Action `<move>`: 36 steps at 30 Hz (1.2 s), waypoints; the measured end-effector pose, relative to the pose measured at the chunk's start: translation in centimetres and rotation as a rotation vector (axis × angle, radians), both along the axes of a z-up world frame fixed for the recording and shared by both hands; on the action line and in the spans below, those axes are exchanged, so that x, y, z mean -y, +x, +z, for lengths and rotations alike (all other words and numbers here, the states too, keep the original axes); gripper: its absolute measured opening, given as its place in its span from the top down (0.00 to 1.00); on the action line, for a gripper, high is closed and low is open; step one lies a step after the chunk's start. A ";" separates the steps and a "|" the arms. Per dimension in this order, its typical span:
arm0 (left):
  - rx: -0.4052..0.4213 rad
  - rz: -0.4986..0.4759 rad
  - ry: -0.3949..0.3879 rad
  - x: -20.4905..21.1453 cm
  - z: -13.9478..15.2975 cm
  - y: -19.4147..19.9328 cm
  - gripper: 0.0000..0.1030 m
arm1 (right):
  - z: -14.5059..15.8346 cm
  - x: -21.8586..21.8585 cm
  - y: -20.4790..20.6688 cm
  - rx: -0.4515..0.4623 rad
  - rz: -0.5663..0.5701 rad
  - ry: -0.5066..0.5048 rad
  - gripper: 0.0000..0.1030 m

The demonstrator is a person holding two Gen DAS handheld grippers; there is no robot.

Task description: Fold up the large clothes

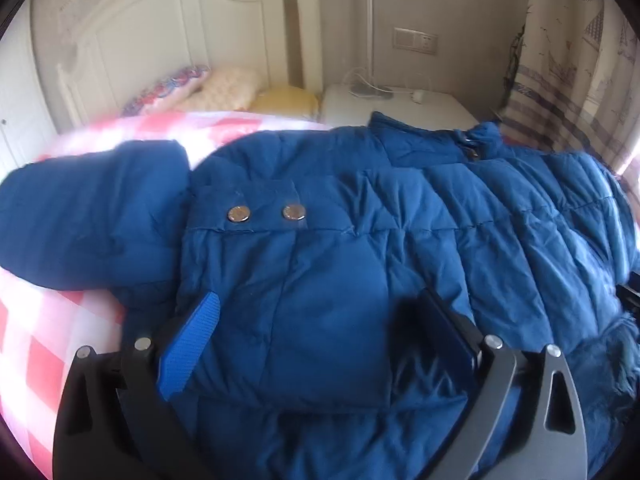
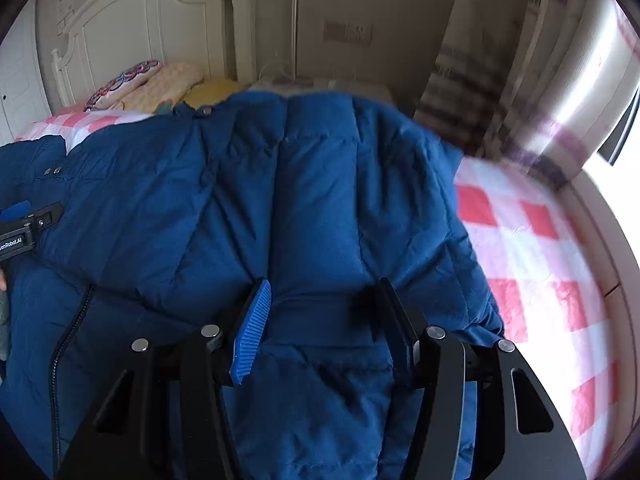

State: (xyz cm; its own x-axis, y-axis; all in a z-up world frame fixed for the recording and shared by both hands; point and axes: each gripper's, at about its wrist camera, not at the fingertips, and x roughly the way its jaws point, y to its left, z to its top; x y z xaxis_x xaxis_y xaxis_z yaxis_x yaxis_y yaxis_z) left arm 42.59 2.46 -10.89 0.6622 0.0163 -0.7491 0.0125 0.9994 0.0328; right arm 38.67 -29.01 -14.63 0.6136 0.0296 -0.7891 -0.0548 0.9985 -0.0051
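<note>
Blue jacket (image 1: 360, 240) on checked bed sheet (image 2: 540, 248); left gripper (image 1: 320, 320) & right gripper (image 2: 324, 312) both spread wide over it.

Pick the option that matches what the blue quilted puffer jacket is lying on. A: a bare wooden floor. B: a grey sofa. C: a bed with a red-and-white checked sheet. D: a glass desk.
C: the blue quilted puffer jacket is spread over the red-and-white checked sheet, with pillows and a white headboard behind it.
</note>
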 end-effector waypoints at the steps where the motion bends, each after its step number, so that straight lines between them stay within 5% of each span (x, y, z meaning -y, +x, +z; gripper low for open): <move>1: -0.009 -0.015 -0.001 0.2 -0.2 -0.1 0.02 | 0.1 0.6 0.3 -0.030 0.009 0.033 0.47; 5: -0.016 -0.016 0.002 0.4 -0.8 0.0 0.02 | 1.5 2.3 0.2 -0.059 0.035 0.085 0.47; 10: -0.004 -0.009 0.037 1.0 -0.7 -0.1 0.02 | 6.2 5.3 1.2 0.198 -0.097 0.113 0.47; 14: 0.012 0.014 -0.011 0.2 -0.4 -0.2 0.02 | 6.8 4.9 5.1 0.219 -0.100 0.077 0.49; 19: 0.010 0.018 -0.027 -0.1 -0.3 -0.2 0.02 | 4.3 3.5 9.0 0.120 -0.060 -0.019 0.57; 22: 0.009 0.014 -0.029 0.0 -0.3 -0.1 0.02 | 1.0 3.6 11.3 -0.114 -0.018 -0.040 0.58; 26: 0.006 0.011 -0.036 -0.2 -0.4 0.0 0.02 | 1.8 5.2 11.5 -0.110 -0.012 0.040 0.59; 28: 0.006 0.012 -0.040 -0.2 -0.5 0.0 0.02 | 3.8 6.0 11.7 -0.025 -0.020 0.108 0.59; 32: 0.006 0.012 -0.038 -0.2 -0.5 0.1 0.02 | 5.2 5.5 13.5 0.061 -0.055 0.062 0.59; 36: 0.007 0.010 -0.048 -0.2 -0.5 0.0 0.02 | 2.2 4.0 17.3 -0.076 -0.050 -0.041 0.59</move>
State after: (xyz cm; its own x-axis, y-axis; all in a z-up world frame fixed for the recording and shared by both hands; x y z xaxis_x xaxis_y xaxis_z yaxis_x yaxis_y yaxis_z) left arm 42.61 2.70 -11.37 0.6678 -0.0125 -0.7442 0.0022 0.9999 -0.0148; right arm 55.93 -33.05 -12.39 0.5515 -0.0323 -0.8335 -0.0070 0.9990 -0.0433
